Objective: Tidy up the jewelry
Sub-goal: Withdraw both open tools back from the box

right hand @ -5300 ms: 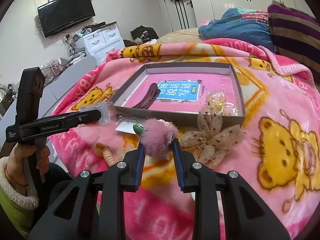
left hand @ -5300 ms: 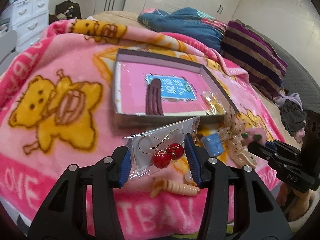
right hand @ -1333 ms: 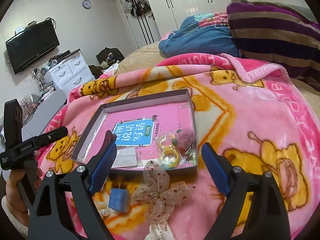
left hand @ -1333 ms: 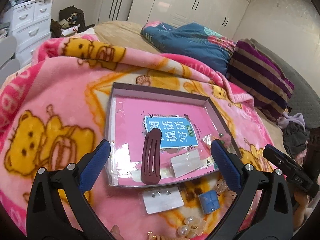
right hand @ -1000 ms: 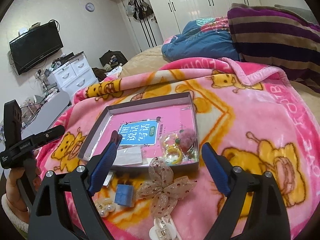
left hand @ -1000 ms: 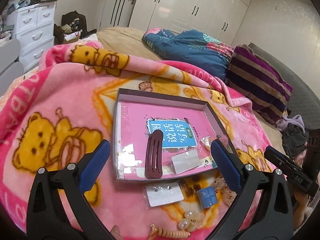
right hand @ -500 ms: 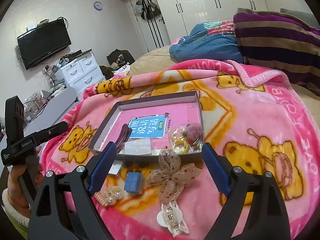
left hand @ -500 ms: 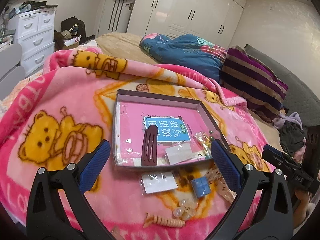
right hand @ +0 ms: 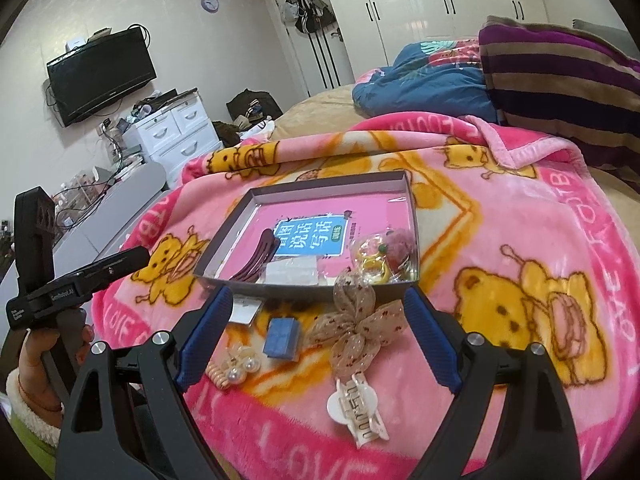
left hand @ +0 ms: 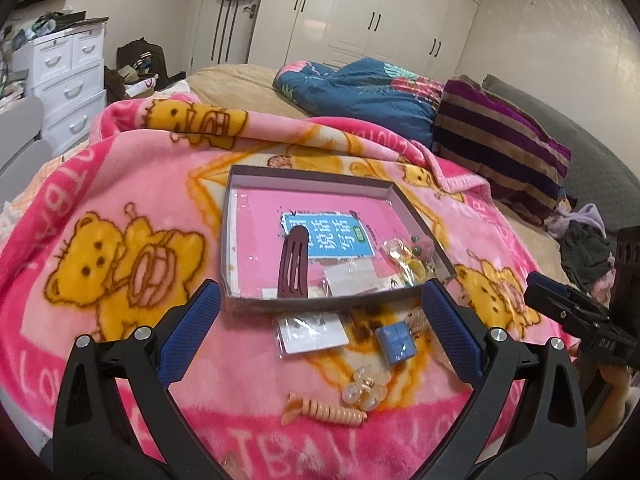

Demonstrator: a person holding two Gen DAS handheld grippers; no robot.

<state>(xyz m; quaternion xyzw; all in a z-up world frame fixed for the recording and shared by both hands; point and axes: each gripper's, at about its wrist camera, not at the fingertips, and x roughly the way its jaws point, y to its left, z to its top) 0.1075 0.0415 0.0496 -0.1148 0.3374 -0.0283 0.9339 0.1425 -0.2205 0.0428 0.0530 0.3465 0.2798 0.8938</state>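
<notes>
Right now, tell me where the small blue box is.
In the right wrist view, the small blue box lies on the pink blanket just outside the tray's near wall, left of the sheer bow clip.

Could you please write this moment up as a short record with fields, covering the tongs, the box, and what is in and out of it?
left tongs: open, empty
right tongs: open, empty
box: shallow, open, on the pink blanket
in box: maroon hair clip, clear packet, yellow pieces in a bag, pink pompom
outside box, near edge: earring card, blue block, sheer bow, pearl clip, spiral hair tie, white claw clip
</notes>
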